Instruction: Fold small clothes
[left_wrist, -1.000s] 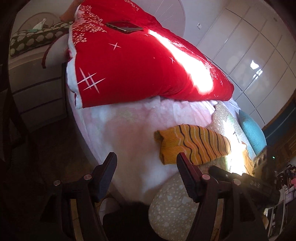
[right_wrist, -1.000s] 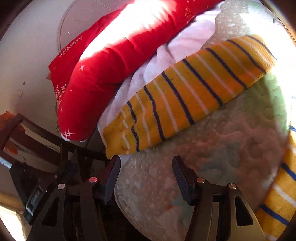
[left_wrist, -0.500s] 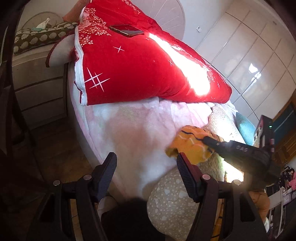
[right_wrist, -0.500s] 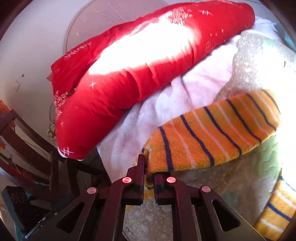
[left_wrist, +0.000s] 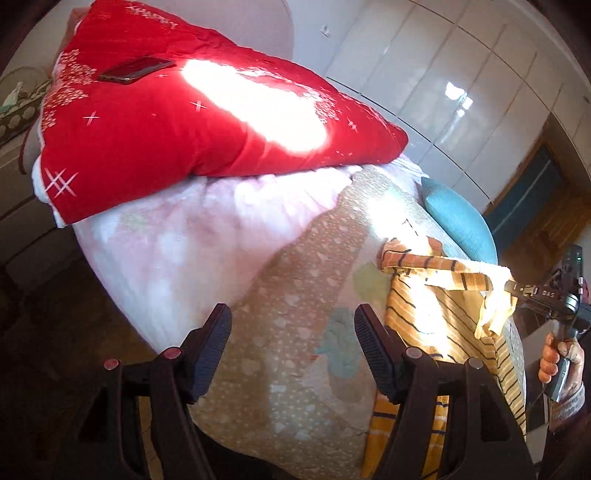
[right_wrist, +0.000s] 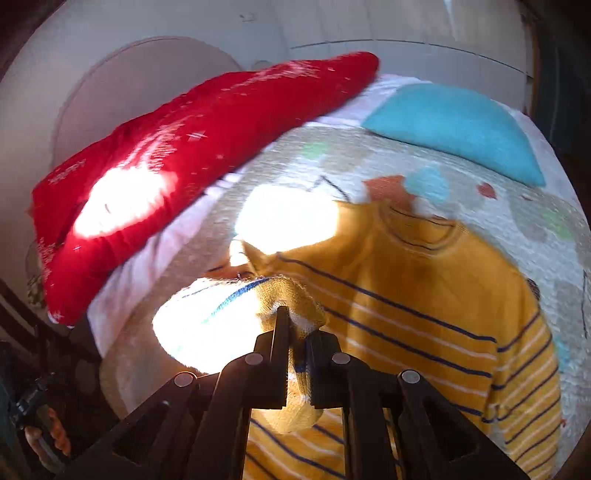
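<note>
- One yellow striped sweater (right_wrist: 436, 295) lies spread on the patterned quilt (left_wrist: 295, 295) of the bed, its neckline toward the far side.
- One sleeve (right_wrist: 236, 314) of the sweater is lifted off the quilt and drawn across the body of the sweater.
- The right gripper (right_wrist: 295, 332) has its fingers pressed together, pinching the cuff end of that sleeve.
- The left gripper (left_wrist: 291, 339) has its fingers spread, with nothing between them; it hangs above the quilt, just beside the sweater's edge.
- In the left wrist view, the right gripper (left_wrist: 517, 288) shows at the right edge, with the sleeve (left_wrist: 436, 264) stretched from it.
- One red blanket (left_wrist: 184, 129) is piled at the far side of the bed; one dark phone (left_wrist: 135, 70) rests on it.
- One blue cushion (right_wrist: 454, 122) lies beyond the sweater.
- One pale pink blanket (left_wrist: 184, 240) lies between the red blanket and the quilt.
</note>
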